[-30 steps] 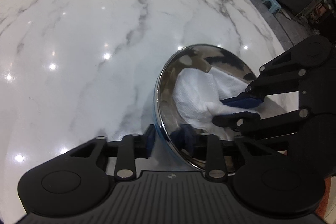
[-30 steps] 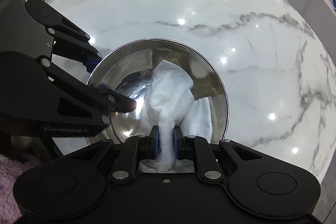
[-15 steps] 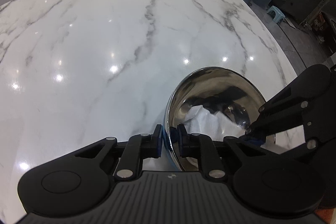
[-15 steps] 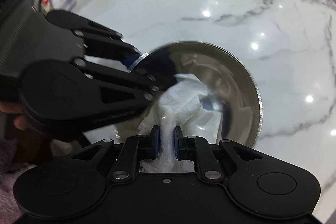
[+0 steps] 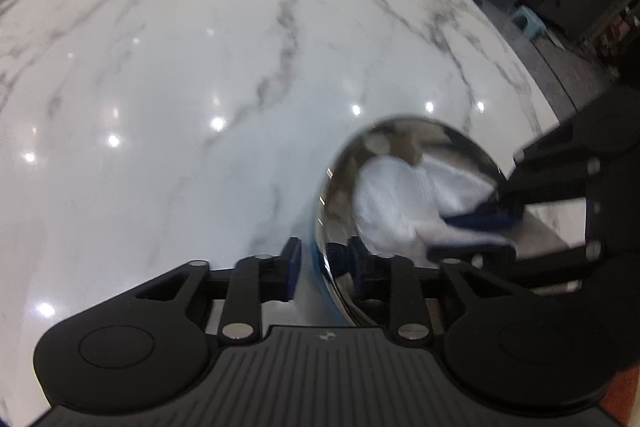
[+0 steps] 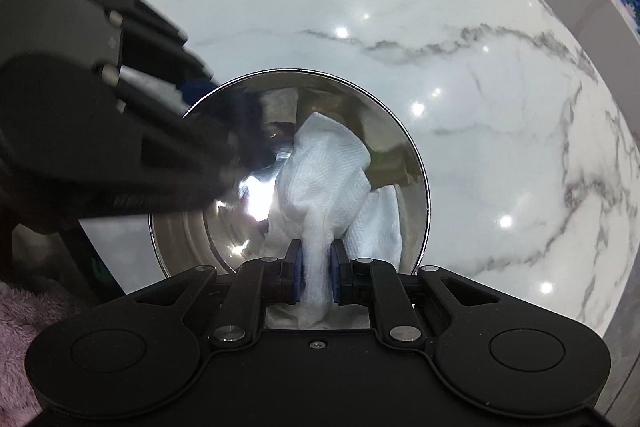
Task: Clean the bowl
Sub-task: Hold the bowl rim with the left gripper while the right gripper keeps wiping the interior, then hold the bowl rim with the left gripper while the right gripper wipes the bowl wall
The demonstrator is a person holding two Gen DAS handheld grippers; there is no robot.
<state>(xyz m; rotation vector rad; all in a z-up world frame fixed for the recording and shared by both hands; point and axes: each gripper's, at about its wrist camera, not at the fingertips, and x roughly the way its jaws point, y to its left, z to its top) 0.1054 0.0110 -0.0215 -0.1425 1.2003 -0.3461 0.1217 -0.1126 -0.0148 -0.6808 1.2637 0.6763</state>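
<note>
A shiny steel bowl (image 5: 404, 155) is tilted above the white marble table (image 5: 180, 87). My left gripper (image 5: 322, 265) is shut on the bowl's near rim, one finger outside and one inside. My right gripper (image 6: 316, 273) is shut on a white paper towel (image 6: 324, 171) that lies pressed inside the bowl (image 6: 344, 99). In the left wrist view the towel (image 5: 392, 203) fills the bowl's right half, with the right gripper (image 5: 472, 227) on it. In the right wrist view the left gripper (image 6: 208, 131) reaches over the bowl's left rim.
The marble table spreads wide to the left and far side (image 6: 440, 7). A pink fluffy cloth (image 6: 20, 327) lies at the lower left. Bins, plants and a small blue stool (image 5: 528, 19) stand on the floor beyond the table's right edge.
The towel has swept across the bowl's inside and back toward its far wall. The bowl's tilt shifted in my left gripper's hold. Both grips stayed shut.
</note>
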